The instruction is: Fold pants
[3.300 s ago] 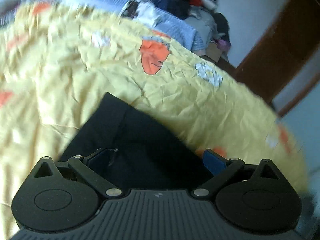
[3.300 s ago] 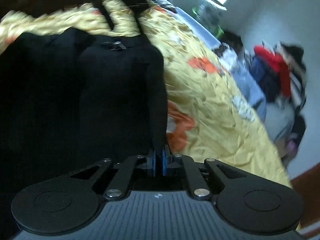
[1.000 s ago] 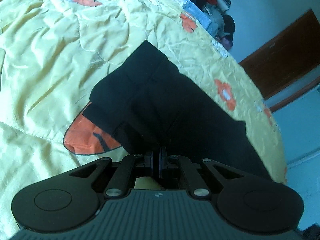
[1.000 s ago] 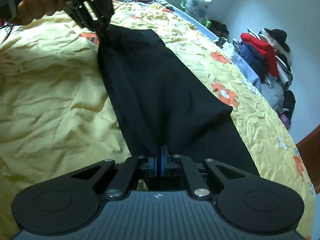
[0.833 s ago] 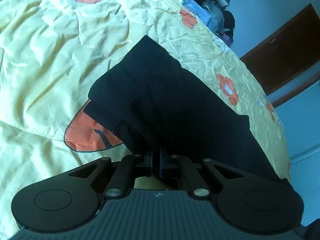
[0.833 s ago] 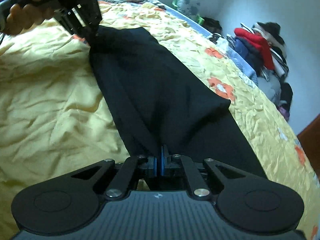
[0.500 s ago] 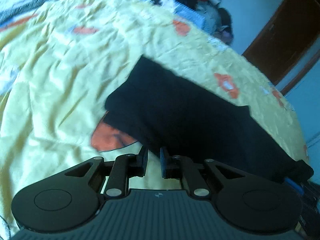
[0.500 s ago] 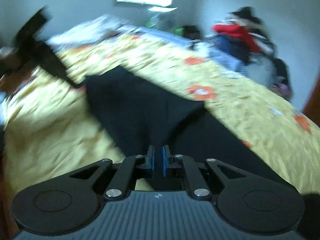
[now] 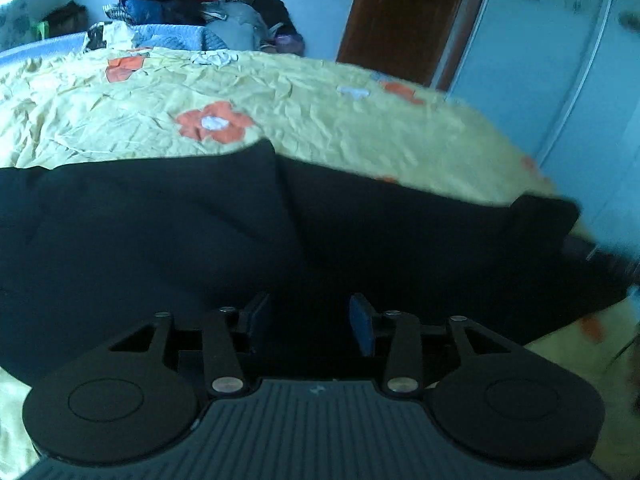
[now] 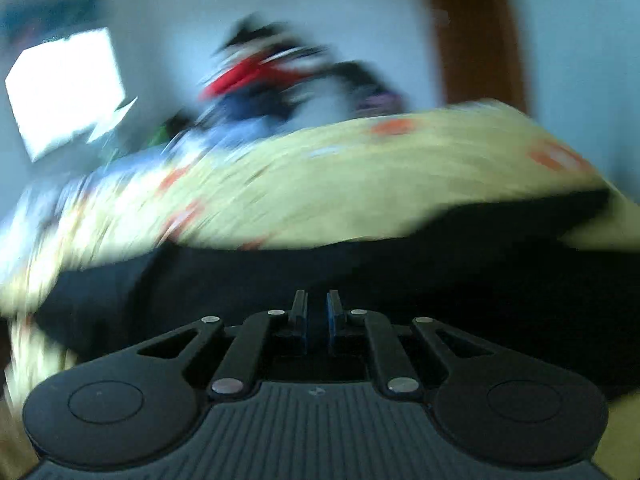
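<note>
Black pants [image 9: 168, 224] lie stretched left to right across the yellow flowered bedspread [image 9: 320, 120], with a folded edge showing as a seam near the middle. My left gripper [image 9: 308, 316] is open and empty, just above the near edge of the pants. In the blurred right wrist view the pants [image 10: 360, 272] lie as a dark band across the bedspread [image 10: 360, 184]. My right gripper [image 10: 317, 312] hovers over them with its jaws a small gap apart and nothing between them.
A pile of clothes [image 9: 180, 4] is stacked beyond the bed's far side. A brown door [image 9: 404, 16] and a pale wardrobe [image 9: 552, 72] stand to the right. A bright window [image 10: 64, 88] shows at the left of the right wrist view.
Both grippers have let go of the pants and opened, the left one wide. Both cameras have swung level, and the pants now lie flat across the bed.
</note>
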`<state>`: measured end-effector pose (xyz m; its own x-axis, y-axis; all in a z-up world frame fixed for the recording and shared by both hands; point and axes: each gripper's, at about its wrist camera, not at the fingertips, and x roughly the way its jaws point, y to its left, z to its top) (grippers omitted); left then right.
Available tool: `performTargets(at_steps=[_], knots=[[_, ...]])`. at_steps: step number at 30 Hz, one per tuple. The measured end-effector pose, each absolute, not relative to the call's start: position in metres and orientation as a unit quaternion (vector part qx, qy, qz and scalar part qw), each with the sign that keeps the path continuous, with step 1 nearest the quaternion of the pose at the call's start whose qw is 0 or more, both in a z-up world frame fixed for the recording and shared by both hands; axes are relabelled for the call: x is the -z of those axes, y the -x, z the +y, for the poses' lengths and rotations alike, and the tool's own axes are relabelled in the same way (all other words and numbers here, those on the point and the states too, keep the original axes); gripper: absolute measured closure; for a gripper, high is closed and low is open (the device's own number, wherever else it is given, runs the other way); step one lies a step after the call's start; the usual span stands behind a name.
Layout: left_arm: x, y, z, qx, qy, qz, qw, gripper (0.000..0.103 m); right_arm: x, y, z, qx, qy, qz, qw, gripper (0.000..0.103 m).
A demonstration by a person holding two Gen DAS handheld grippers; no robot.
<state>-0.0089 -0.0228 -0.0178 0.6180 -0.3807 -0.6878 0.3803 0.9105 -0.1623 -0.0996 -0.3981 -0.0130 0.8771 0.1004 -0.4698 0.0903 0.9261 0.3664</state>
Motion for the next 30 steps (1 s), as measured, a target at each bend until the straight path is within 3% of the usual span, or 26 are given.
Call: performTargets(at_steps=[1, 2, 4, 5, 11, 12, 14, 17, 23, 30], knots=[[0.023, 0.011, -0.026, 0.205, -0.009, 0.371, 0.906, 0.055, 0.015, 0.101, -0.421, 0.017, -0.237, 0.239, 0.941, 0.078], [0.025, 0.014, -0.03, 0.198, -0.021, 0.358, 0.912, 0.054, 0.02, 0.102, -0.445, 0.037, -0.289, 0.228, 0.929, 0.058], [0.031, 0.02, -0.037, 0.188, -0.042, 0.342, 0.92, 0.052, 0.029, 0.099, -0.478, 0.051, -0.365, 0.208, 0.906, 0.03], [0.033, 0.023, -0.039, 0.185, -0.049, 0.333, 0.923, 0.049, 0.034, 0.097, -0.491, 0.051, -0.398, 0.195, 0.895, 0.027], [0.043, 0.041, -0.059, 0.165, -0.111, 0.276, 0.94, 0.027, 0.049, 0.065, -0.517, 0.037, -0.487, 0.227, 0.842, 0.027], [0.044, 0.041, -0.06, 0.161, -0.116, 0.274, 0.941, 0.027, 0.044, 0.062, -0.517, 0.025, -0.485, 0.223, 0.845, 0.026], [0.044, 0.037, -0.059, 0.162, -0.108, 0.278, 0.94, 0.024, 0.028, 0.048, -0.516, -0.002, -0.476, 0.21, 0.854, 0.015], [0.044, 0.033, -0.056, 0.163, -0.092, 0.286, 0.94, 0.021, 0.013, 0.012, -0.516, -0.038, -0.477, 0.206, 0.853, 0.011], [0.044, 0.032, -0.054, 0.163, -0.089, 0.289, 0.939, 0.018, -0.007, -0.07, -0.501, -0.047, -0.426, 0.229, 0.874, 0.011], [0.045, 0.031, -0.054, 0.165, -0.086, 0.291, 0.938, 0.016, -0.033, 0.007, -0.514, 0.014, -0.387, 0.128, 0.913, 0.011]])
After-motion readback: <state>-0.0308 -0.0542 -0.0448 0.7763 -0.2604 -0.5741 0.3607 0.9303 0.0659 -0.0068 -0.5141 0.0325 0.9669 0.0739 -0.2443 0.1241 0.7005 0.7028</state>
